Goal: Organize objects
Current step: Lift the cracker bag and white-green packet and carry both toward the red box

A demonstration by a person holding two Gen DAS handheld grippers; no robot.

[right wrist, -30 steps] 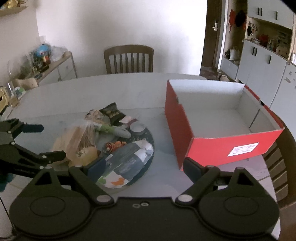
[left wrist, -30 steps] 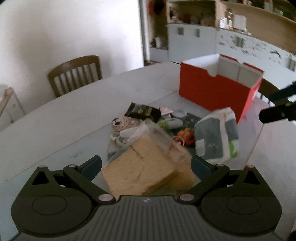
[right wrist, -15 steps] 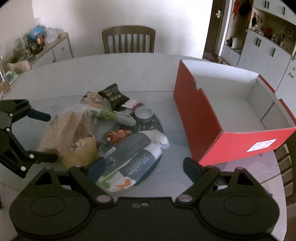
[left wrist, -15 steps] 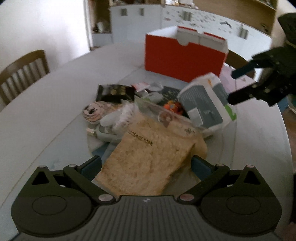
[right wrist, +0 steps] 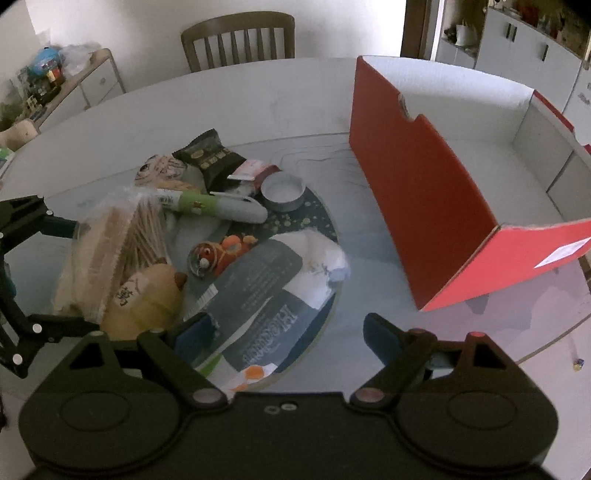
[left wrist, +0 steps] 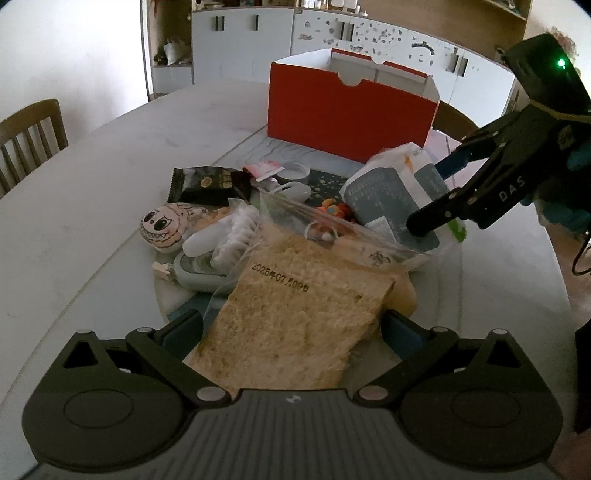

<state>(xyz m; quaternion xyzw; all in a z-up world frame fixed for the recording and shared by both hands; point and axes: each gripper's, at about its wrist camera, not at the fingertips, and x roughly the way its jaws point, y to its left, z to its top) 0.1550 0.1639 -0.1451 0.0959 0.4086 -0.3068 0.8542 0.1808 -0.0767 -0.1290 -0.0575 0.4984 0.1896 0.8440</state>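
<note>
**Two claws over a pile of things**

We see a round white surface (right wrist: 258, 96) with a pile of small things on a dark round mat (right wrist: 314, 221). Next to the pile stands a red box (right wrist: 424, 192) with white insides, and we see nothing inside it.

Our left claw (left wrist: 291, 328) is wide. A bag of bread (left wrist: 295, 317) lies between its two fingers. We cannot tell if the pads press on the bag. The bag is clear plastic with a date printed on it.

Our right claw (right wrist: 288, 332) is wide too, though its fingers have just closed a tiny bit. It hangs over the near end of a grey and white soft pack (right wrist: 273, 291) that lies on the mat. The left finger is right by the pack, and the right finger is out over the bare surface. It holds nothing.

In the pile we also see a black snack bag (right wrist: 210, 155), a small round tin (right wrist: 282, 190), a green and white tube (right wrist: 210, 205), a little orange toy (right wrist: 221, 251), a yellow soft toy (right wrist: 147, 299) and a pouch with a funny face (left wrist: 166, 227).

A wooden chair (right wrist: 238, 40) stands behind the surface. White cabinets (left wrist: 369, 33) line the far wall.
</note>
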